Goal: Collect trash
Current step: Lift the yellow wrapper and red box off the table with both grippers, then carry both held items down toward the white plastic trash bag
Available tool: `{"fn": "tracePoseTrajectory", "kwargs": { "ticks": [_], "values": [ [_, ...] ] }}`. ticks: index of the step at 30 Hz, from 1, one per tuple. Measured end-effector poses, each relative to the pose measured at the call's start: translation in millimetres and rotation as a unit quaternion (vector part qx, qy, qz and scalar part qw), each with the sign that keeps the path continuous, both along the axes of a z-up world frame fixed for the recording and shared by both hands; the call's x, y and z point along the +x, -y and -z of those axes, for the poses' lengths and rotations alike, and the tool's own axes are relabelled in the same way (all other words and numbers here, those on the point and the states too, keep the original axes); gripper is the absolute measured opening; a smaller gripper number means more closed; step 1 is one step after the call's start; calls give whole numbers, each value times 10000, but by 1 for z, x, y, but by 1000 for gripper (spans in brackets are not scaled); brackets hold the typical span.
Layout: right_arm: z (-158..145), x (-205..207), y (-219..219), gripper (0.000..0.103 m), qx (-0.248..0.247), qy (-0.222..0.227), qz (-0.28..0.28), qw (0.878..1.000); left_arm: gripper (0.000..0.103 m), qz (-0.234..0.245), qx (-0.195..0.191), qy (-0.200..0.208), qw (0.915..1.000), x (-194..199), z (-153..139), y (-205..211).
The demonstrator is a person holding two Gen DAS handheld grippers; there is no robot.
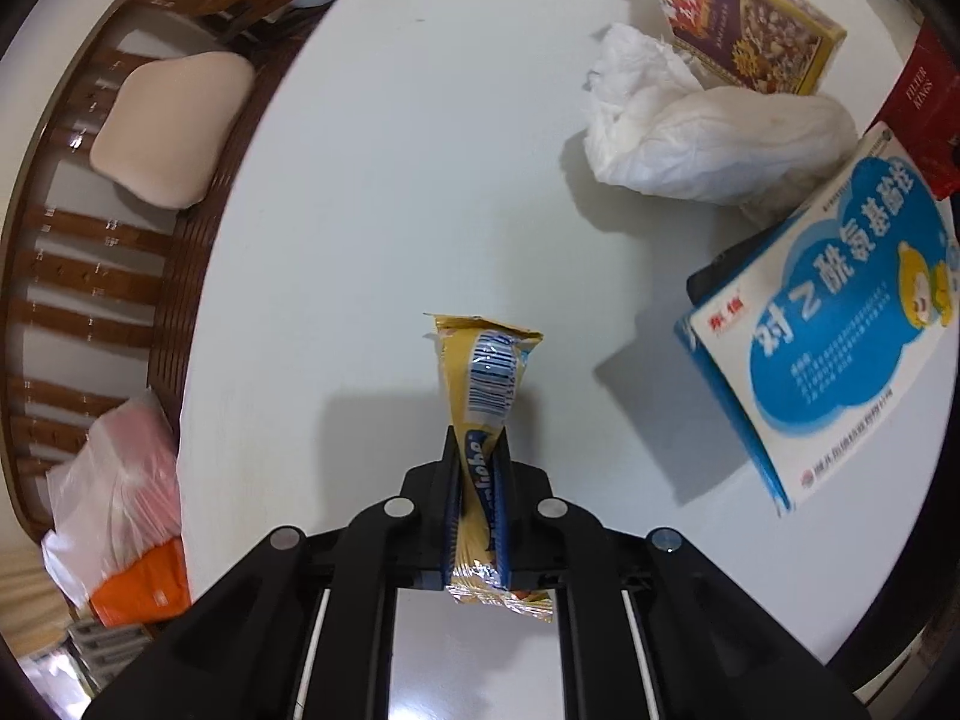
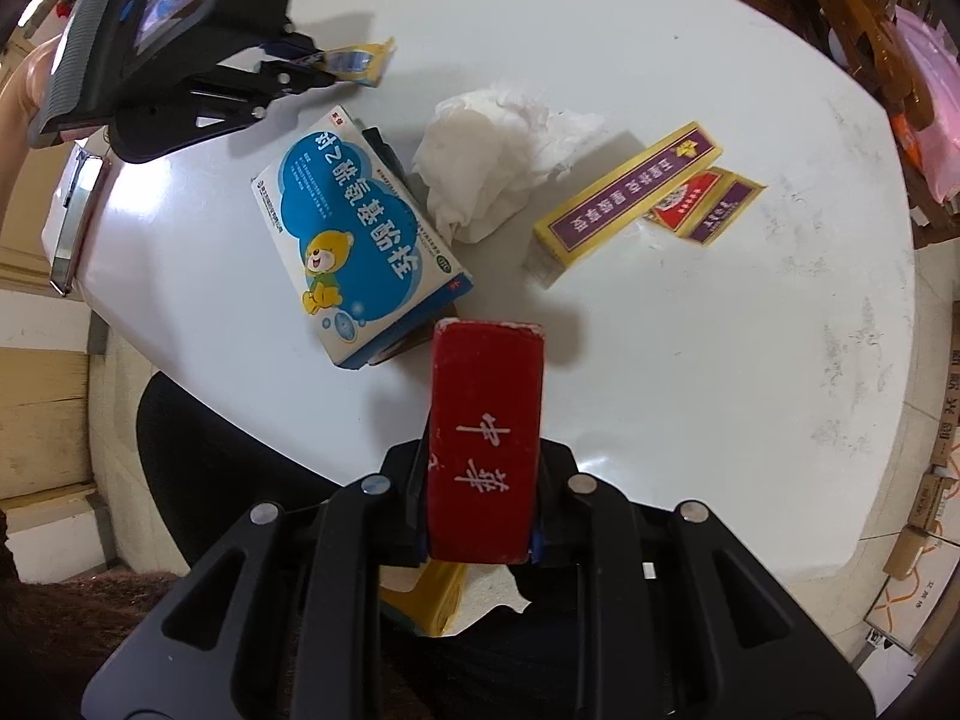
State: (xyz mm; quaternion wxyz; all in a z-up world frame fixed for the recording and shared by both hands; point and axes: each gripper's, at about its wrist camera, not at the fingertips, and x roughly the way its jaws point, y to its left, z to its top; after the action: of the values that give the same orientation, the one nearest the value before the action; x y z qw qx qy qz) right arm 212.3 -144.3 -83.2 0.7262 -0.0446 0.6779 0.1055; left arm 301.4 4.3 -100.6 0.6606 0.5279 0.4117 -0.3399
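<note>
Tools loaded, both clamped on trash above the table.
The left tool (image 1: 478, 450) is closed on a yellow wrapper (image 1: 489, 384), the right tool (image 2: 482, 468) on a red carton (image 2: 483, 438); both grips are best kept firm and carried clear of the blue medicine box (image 2: 360, 240) and crumpled tissue (image 2: 480, 174) left on the table (image 2: 720, 360).

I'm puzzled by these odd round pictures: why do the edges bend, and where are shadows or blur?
Left wrist view: fisheye bends the table edge; crumpled tissue casts soft shadow. Right wrist view: dark corners, glare on table, red cigarette pack sharp.
</note>
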Motion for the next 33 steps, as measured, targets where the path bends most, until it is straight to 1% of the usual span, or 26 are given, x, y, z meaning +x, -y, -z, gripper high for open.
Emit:
{"fn": "tracePoseTrajectory", "kwargs": {
  "ticks": [4,8,10,13,15,20,23,26,27,30,33],
  "values": [
    [-6,-4,6,22,-43,121,46,9999,10,-316,-231,107,9992,-3,-17,-11],
    [-12,-8,11,22,-121,294,66,9995,10,-460,-514,97,9976,-18,-37,-22],
    [-19,-12,13,22,-142,387,43,9991,10,-454,-533,169,9974,-31,-45,-26],
    [-27,-23,14,22,-141,482,-14,9987,10,-449,-541,168,9974,-52,-57,-28],
    [-29,-24,12,22,-157,538,-65,9984,10,-446,-578,140,9972,-64,-65,-29],
    [-36,-38,8,22,-110,700,-221,9972,10,-435,-597,253,9970,-106,-80,-27],
    [-38,-54,6,22,-110,773,-316,9964,10,-483,-601,318,9965,-128,-83,-26],
    [-38,-69,1,22,-74,785,-420,9960,10,-586,-770,275,9949,-150,-84,-24],
    [-37,-73,1,22,-61,783,-452,9959,10,-617,-808,224,9946,-159,-83,-23],
    [-35,-89,-4,22,-46,807,-558,9952,10,-615,-889,252,9938,-178,-79,-22],
    [-35,-103,-7,22,-29,845,-664,9942,10,-701,-1021,127,9922,-198,-71,-20]
  ]
}}
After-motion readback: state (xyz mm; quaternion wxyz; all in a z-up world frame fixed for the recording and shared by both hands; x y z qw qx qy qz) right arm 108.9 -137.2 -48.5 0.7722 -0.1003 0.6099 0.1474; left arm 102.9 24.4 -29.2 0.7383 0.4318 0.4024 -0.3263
